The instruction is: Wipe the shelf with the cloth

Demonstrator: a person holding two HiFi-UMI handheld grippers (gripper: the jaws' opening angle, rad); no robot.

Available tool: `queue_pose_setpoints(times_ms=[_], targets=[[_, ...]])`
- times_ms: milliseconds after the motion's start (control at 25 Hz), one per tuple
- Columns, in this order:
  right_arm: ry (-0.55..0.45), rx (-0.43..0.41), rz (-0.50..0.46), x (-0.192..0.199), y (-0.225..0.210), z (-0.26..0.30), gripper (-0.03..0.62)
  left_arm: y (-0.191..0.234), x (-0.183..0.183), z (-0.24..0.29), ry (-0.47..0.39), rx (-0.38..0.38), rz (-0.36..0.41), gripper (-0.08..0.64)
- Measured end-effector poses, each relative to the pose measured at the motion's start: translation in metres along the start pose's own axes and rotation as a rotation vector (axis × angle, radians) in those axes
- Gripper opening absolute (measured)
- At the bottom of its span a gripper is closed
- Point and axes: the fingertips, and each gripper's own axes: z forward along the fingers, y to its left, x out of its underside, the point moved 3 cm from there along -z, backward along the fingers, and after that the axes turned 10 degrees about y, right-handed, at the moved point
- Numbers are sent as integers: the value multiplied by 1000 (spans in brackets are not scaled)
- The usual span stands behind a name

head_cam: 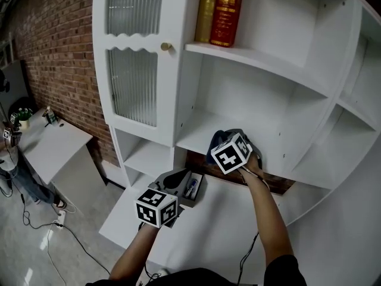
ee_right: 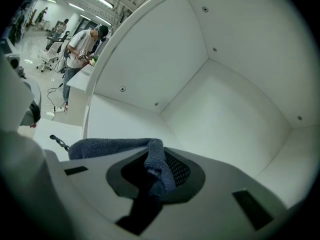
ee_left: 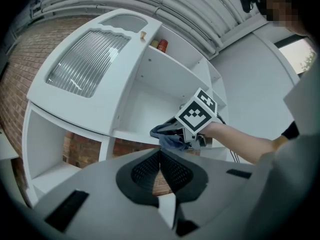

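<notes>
A dark blue cloth is pinched in my right gripper, which is shut on it. The head view shows that gripper at the front edge of the white shelf, with the cloth bunched under it on the board. From the left gripper view the cloth hangs at the shelf's front lip. My left gripper is shut with nothing in it, and it stays low and to the left, in front of the lower ledge.
The white cabinet has a ribbed glass door with a brass knob at left. Two books stand on the shelf above. Brick wall and a white table lie to the left. A person stands far off.
</notes>
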Motion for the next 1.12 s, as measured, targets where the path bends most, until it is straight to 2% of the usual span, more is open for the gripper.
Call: queue_pose_setpoints(times_ms=[1120], targets=[[-99,-42,-53,-68,47,10,64,36,12,-53,-4,-140,-33,17]])
